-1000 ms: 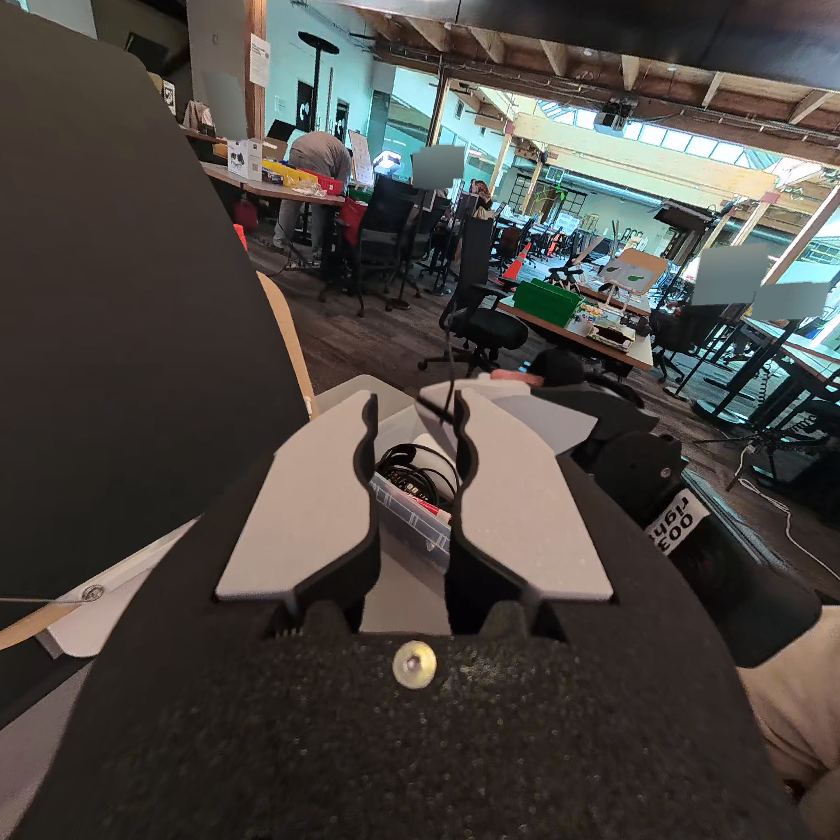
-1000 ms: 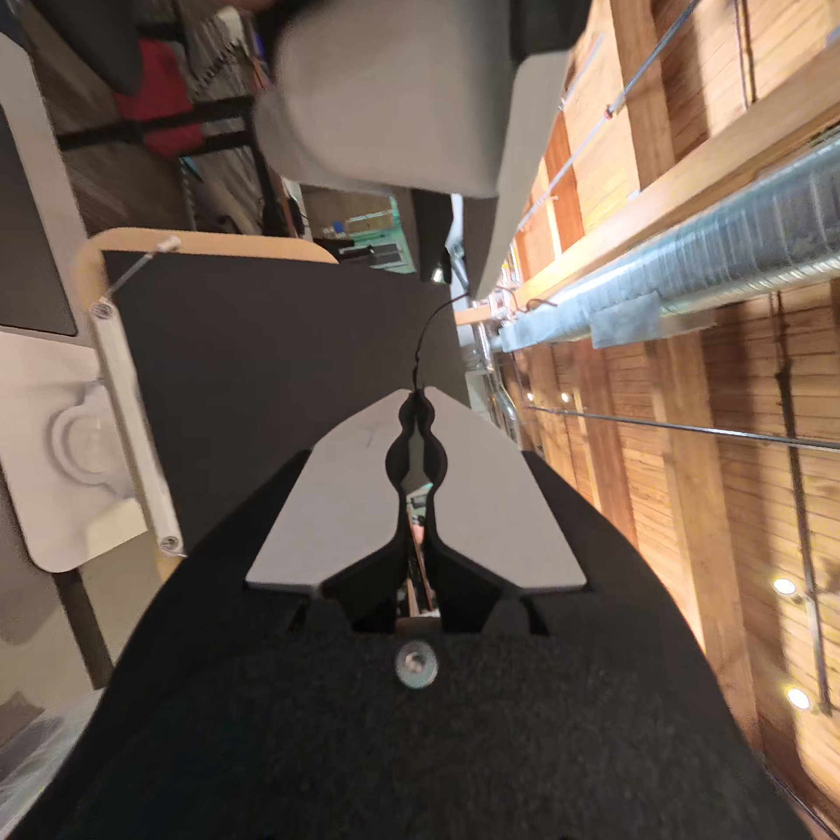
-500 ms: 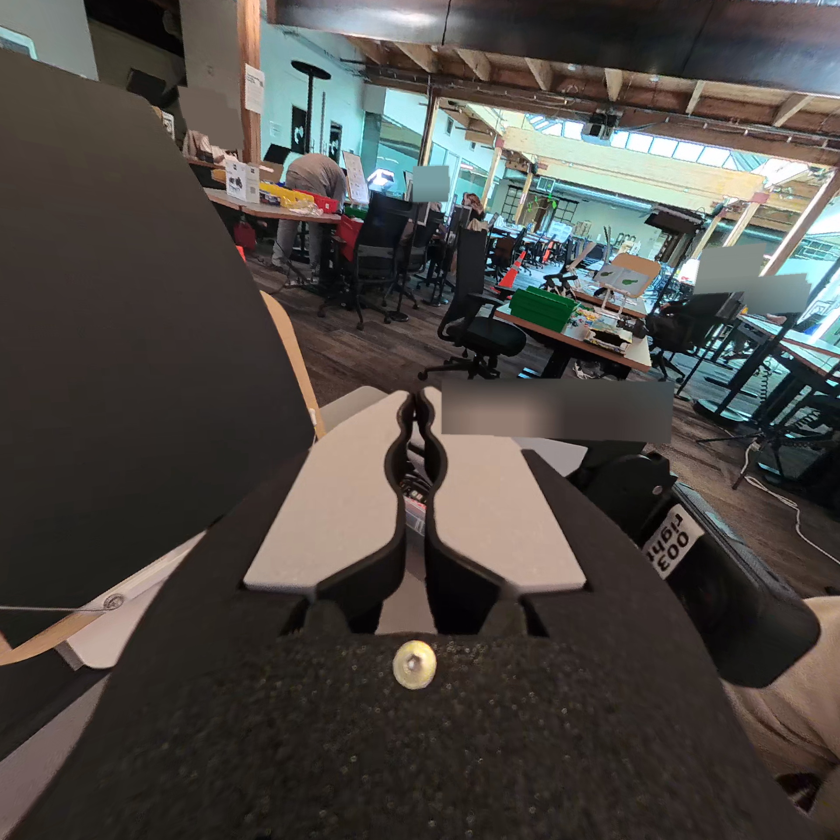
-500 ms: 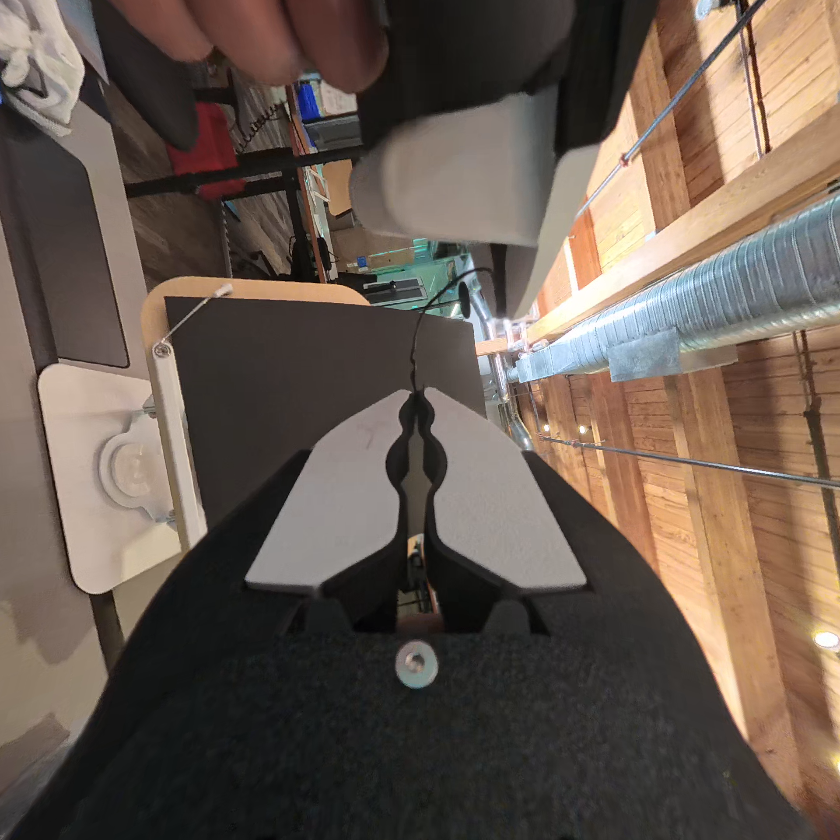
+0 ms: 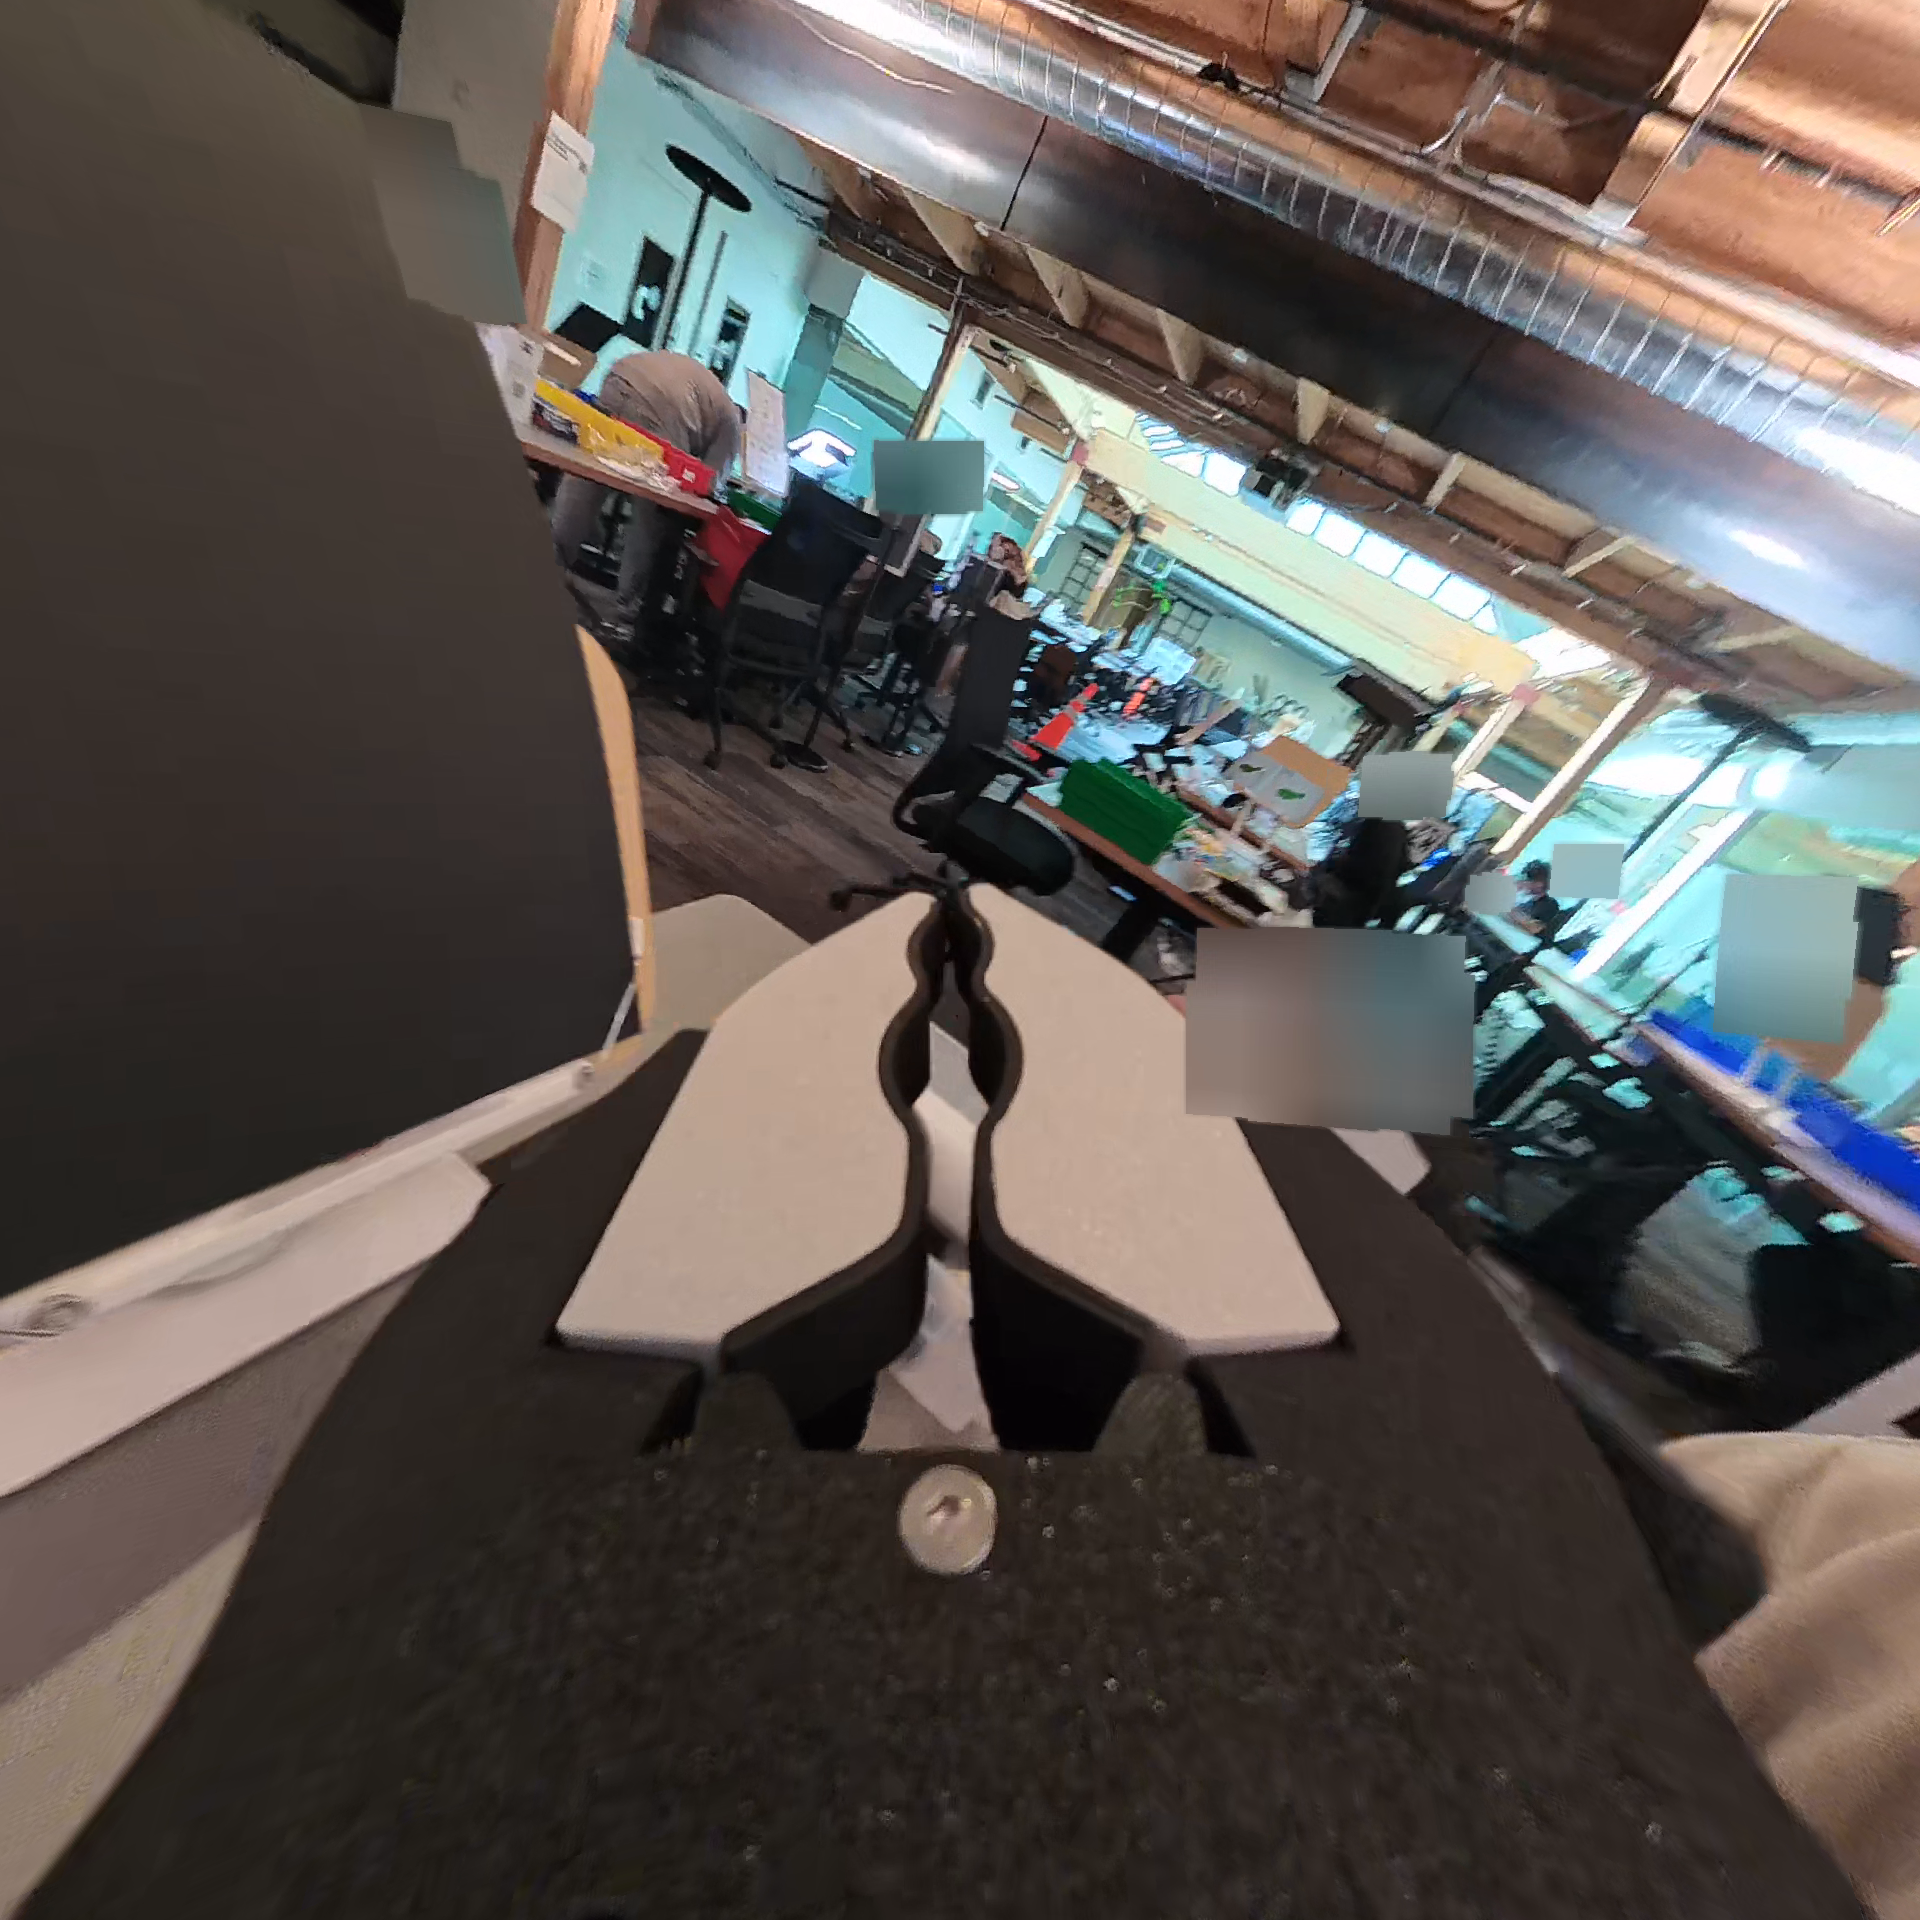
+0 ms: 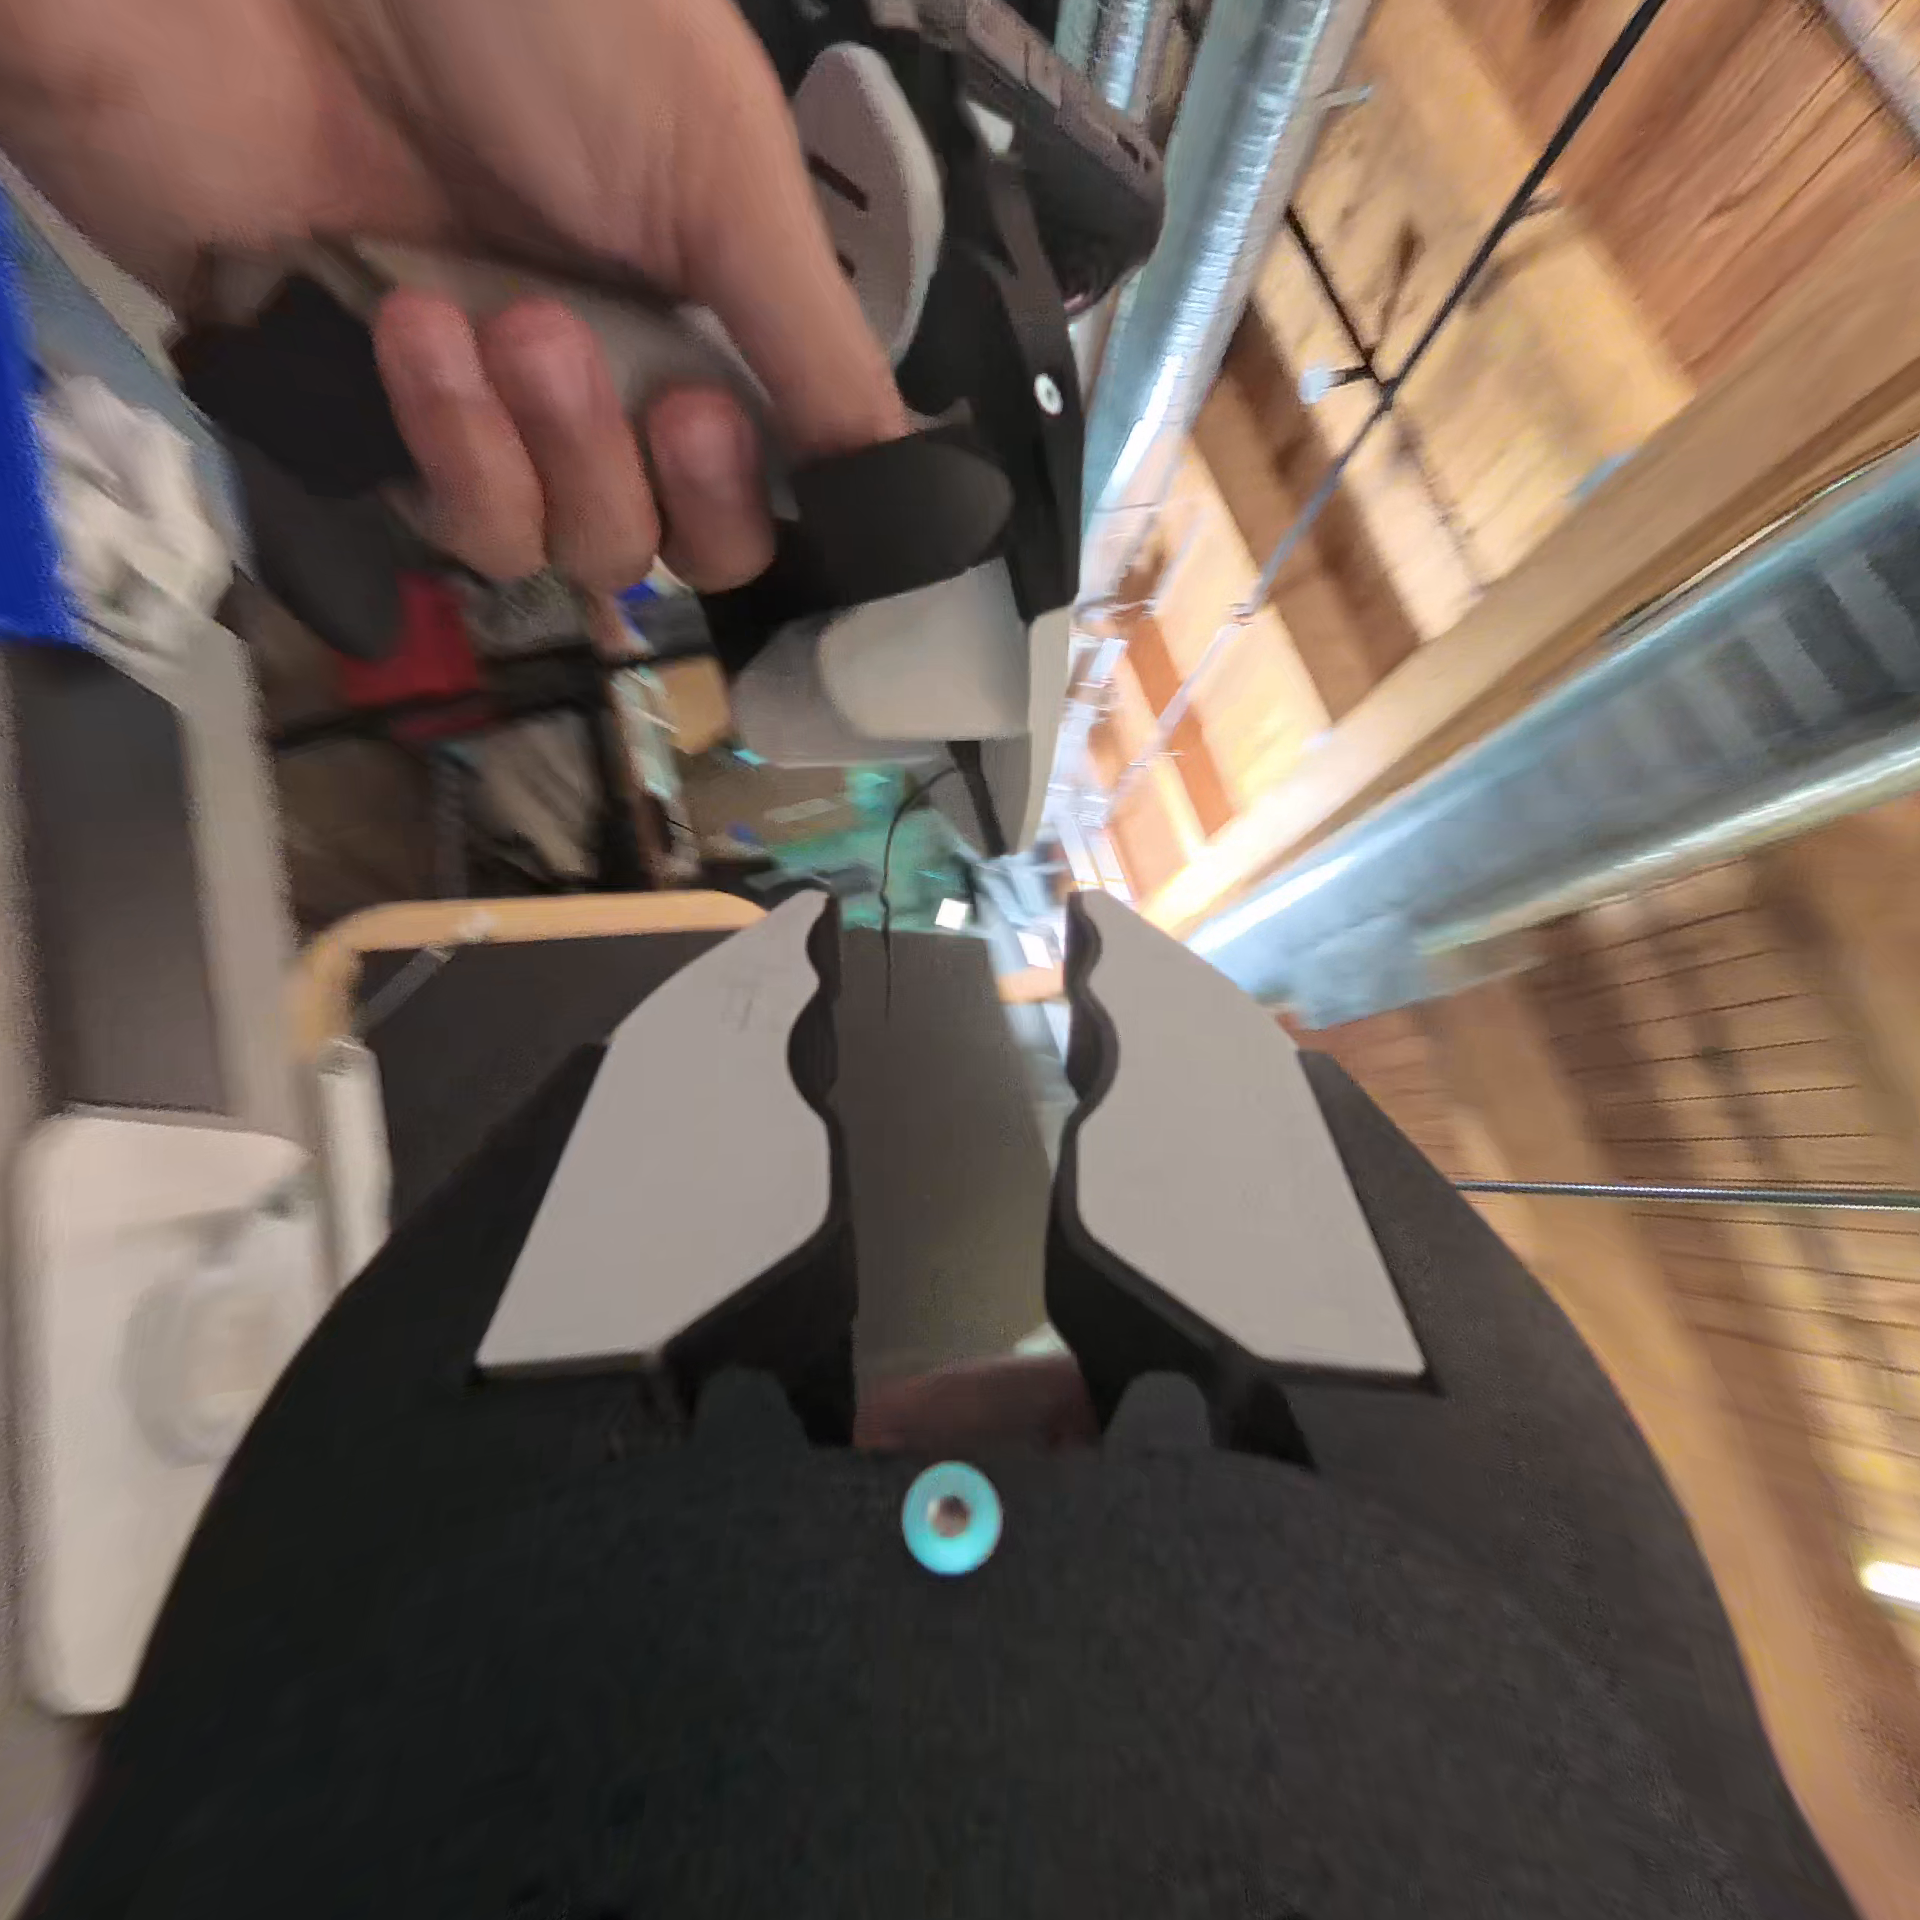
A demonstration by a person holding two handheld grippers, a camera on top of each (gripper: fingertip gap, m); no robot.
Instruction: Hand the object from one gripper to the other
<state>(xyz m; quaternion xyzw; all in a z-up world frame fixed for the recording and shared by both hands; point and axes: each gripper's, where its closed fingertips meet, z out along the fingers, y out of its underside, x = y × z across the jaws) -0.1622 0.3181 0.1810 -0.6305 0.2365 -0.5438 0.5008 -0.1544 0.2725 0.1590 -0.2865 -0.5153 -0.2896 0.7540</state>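
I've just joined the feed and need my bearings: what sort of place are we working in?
Probably a shared open-plan workshop or lab office. The left wrist view shows long desks loaded with coloured bins, black office chairs on a wooden floor, and exposed ceiling beams with a silver duct overhead.

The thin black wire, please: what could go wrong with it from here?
1. The shut left gripper pinches the thin black wire only at its very tips, so it may slip out.
2. The wire's loose end hangs between the open right gripper's fingers; the blur suggests motion, so it could snag.
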